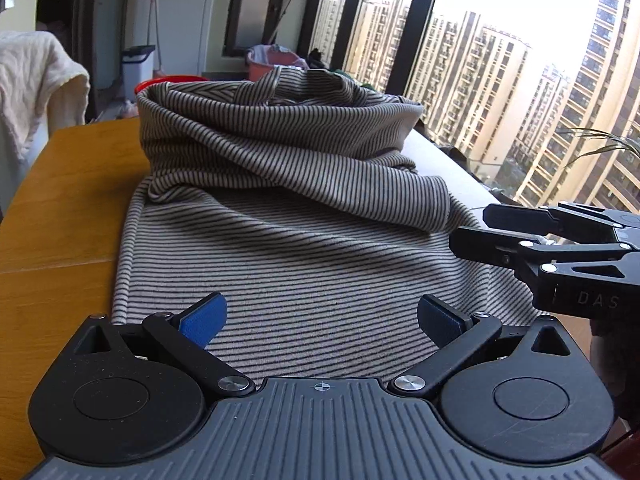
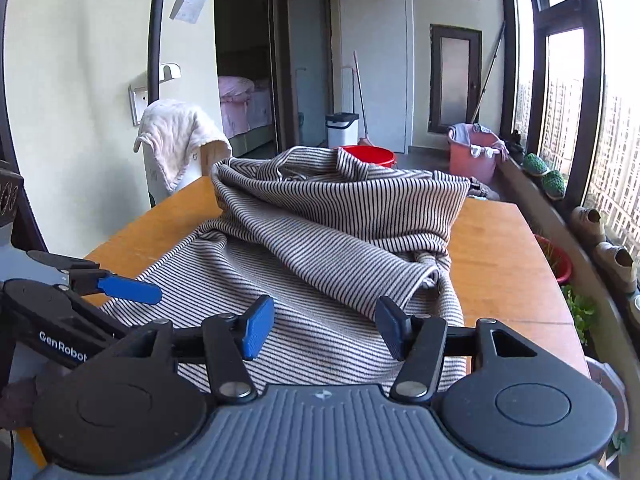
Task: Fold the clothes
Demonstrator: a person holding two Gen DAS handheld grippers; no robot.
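A grey garment with thin black stripes (image 1: 288,216) lies on the wooden table (image 1: 60,208). Its near part is flat and its far part is heaped in loose folds. It also shows in the right wrist view (image 2: 320,248). My left gripper (image 1: 320,320) is open and empty, its blue pads just above the garment's near edge. My right gripper (image 2: 322,328) is open and empty over the near part of the garment. The right gripper shows from the side in the left wrist view (image 1: 480,232), at the garment's right edge. The left gripper shows at the left in the right wrist view (image 2: 132,290).
A cream towel (image 2: 176,136) hangs over a chair back beyond the table. A red basin (image 2: 370,156), a pink tub (image 2: 472,156) and a white bin (image 2: 342,130) stand on the floor behind. A window sill with shoes and plants (image 2: 580,240) runs along the right.
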